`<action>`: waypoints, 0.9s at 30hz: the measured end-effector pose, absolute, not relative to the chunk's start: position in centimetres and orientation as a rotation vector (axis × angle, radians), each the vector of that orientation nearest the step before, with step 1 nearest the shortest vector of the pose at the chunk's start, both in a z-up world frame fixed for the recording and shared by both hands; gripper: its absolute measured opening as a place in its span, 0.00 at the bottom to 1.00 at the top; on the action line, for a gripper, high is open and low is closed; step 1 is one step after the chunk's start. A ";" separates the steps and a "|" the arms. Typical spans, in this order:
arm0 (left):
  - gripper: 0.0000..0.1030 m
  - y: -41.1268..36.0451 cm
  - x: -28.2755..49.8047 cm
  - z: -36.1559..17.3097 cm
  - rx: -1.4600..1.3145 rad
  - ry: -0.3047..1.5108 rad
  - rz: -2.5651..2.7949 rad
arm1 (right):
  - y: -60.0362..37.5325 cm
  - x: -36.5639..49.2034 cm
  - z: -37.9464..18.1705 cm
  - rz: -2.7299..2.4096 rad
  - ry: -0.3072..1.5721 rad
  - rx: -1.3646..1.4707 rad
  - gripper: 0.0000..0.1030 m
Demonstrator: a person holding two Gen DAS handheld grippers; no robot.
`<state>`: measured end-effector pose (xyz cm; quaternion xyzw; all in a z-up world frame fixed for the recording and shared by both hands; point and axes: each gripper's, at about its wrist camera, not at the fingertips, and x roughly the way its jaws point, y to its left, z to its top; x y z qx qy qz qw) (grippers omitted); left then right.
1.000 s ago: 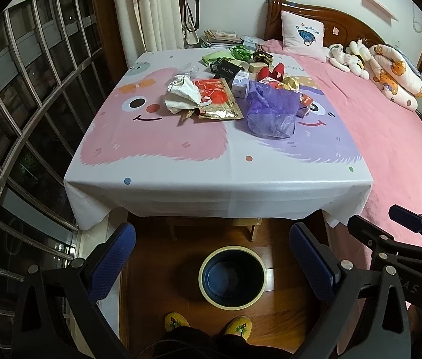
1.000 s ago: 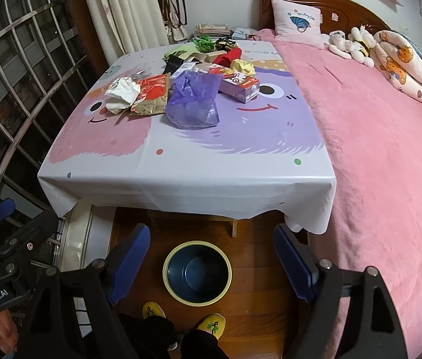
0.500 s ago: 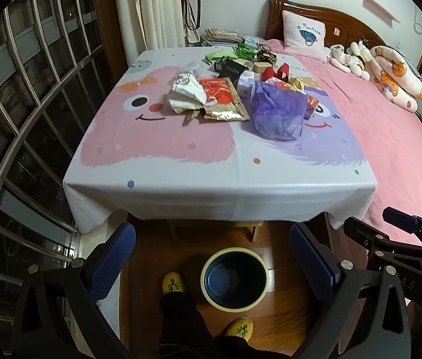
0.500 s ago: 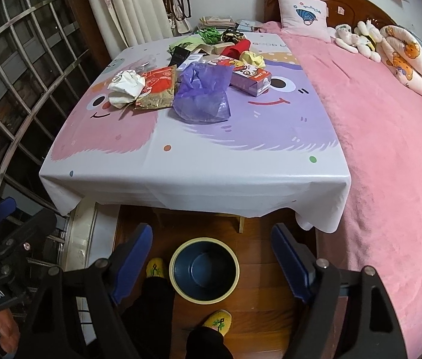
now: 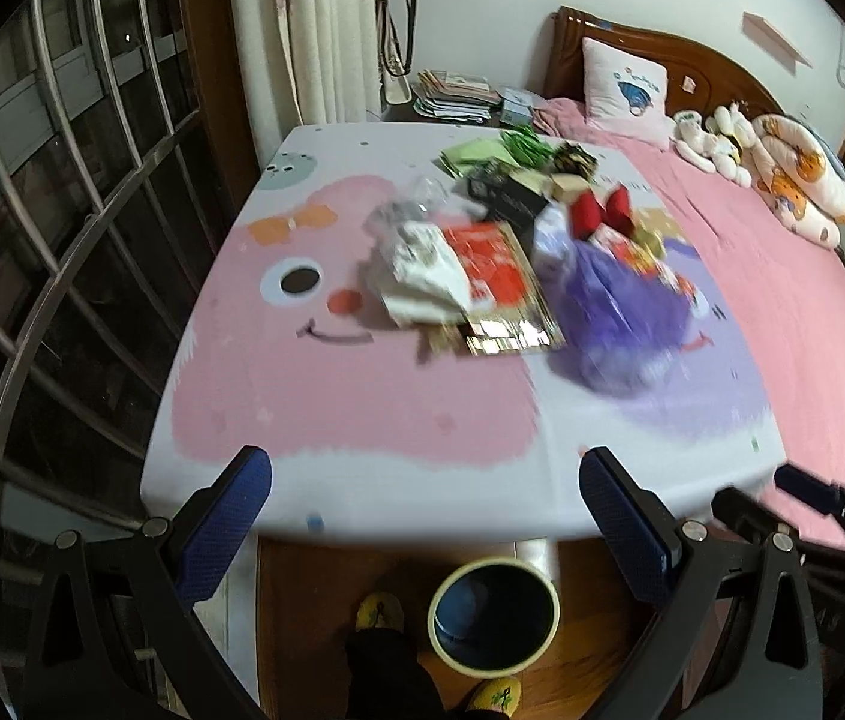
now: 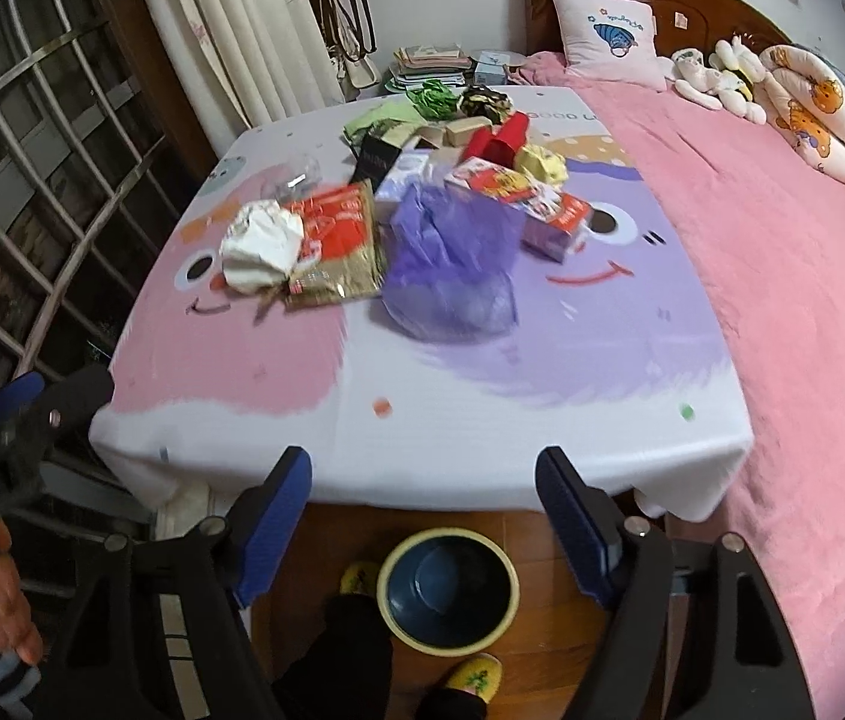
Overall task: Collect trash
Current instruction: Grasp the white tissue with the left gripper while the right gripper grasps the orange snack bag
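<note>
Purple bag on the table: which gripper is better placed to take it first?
Right, probably. In the right wrist view the purple bag lies almost straight ahead of the open right gripper. In the left wrist view it sits off to the right of the open left gripper, whose line points nearer the white wrapper.

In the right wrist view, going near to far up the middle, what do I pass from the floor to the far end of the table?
Trash bin → purple plastic bag → red box → green crumpled wrapper.
</note>
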<state>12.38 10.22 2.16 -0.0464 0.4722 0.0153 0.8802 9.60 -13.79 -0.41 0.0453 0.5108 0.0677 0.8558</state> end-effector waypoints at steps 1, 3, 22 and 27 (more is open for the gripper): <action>0.99 10.9 13.7 2.3 -0.107 0.987 0.033 | -13.4 10.3 -0.3 0.143 1.075 0.102 0.73; 0.99 12.3 16.3 2.3 -0.131 0.993 0.031 | -12.4 12.3 -0.2 0.143 1.075 0.114 0.71; 0.99 16.0 34.5 -7.5 -0.236 1.281 -0.063 | -6.3 25.4 -5.5 0.169 1.150 0.207 0.47; 0.99 15.4 36.3 -10.4 -0.262 1.363 -0.085 | -6.2 26.9 -7.0 0.161 1.183 0.221 0.47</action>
